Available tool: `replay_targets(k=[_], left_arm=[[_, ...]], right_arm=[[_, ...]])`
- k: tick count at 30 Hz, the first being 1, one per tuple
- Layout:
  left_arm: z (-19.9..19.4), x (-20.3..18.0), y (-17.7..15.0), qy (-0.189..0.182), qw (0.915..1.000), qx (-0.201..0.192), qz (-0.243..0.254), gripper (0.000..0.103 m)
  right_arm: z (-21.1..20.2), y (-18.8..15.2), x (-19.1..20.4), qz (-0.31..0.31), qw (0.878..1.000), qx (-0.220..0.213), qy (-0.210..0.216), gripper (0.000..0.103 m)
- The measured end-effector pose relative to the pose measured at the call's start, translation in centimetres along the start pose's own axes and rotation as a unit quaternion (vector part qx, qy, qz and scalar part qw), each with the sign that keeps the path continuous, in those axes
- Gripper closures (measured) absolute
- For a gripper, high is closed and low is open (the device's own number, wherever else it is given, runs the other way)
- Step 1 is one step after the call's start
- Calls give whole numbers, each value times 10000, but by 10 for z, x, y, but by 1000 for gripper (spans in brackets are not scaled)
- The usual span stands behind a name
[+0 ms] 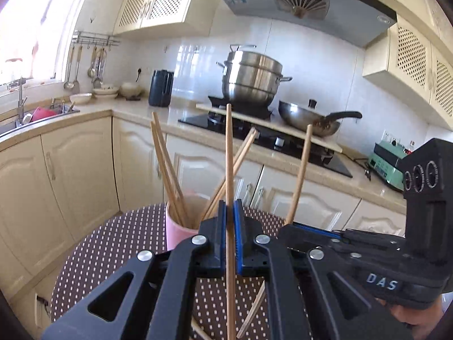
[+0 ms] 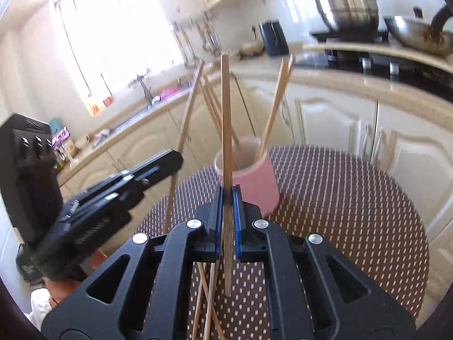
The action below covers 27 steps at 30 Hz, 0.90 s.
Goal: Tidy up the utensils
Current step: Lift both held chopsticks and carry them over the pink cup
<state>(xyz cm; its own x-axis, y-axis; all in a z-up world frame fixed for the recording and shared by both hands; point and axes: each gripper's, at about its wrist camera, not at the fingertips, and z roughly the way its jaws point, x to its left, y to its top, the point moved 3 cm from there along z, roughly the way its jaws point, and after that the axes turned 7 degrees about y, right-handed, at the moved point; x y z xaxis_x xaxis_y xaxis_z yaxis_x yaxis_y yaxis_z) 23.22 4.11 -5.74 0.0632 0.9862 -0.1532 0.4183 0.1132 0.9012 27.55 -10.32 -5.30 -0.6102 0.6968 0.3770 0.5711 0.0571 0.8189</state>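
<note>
A pink cup (image 1: 177, 231) (image 2: 254, 181) stands on the dotted brown table (image 1: 113, 255) (image 2: 339, 212) and holds several wooden chopsticks (image 1: 164, 170) (image 2: 276, 104). My left gripper (image 1: 230, 212) is shut on one upright chopstick (image 1: 229, 153), close behind the cup. My right gripper (image 2: 227, 198) is shut on another upright chopstick (image 2: 225, 113), just in front of the cup. The right gripper's body and its chopstick (image 1: 300, 175) show at the right of the left wrist view; the left gripper's chopstick (image 2: 184, 136) shows at the left of the right wrist view. Loose chopsticks (image 2: 208, 306) (image 1: 252, 311) lie on the table under the grippers.
Cream kitchen cabinets (image 1: 70, 175) and a counter surround the table. A hob carries a steel steamer pot (image 1: 252, 82) and a wok (image 1: 308, 119). A sink (image 1: 42, 113) with dishes sits at the left by the window. A black kettle (image 1: 160, 87) stands on the counter.
</note>
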Motion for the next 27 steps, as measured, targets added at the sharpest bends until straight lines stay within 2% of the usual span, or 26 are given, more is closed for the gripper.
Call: replay_targets(k=[6,11,19,24,27], left_arm=[[15,3,23,4,9981,-614,-42,97],[33,7,40,201,9946,-1015,-72,97],[62,10,60,286,9892,-1430,-178,97],[74,17,62,389,9853,-1643,-276,97],[82,22,61,415,9853,-1614,-371,97]], right_arm=[[5,31,9,-300,9988,-383,-49,96],[13,62,9,-473,9973,-552,-60,96],[20,100,12,-673,9939,-857,-137,96],[26,107,12,-784,9911,-1060,-201,96],[33,106,12,-829,9907,-1052,-220,96]])
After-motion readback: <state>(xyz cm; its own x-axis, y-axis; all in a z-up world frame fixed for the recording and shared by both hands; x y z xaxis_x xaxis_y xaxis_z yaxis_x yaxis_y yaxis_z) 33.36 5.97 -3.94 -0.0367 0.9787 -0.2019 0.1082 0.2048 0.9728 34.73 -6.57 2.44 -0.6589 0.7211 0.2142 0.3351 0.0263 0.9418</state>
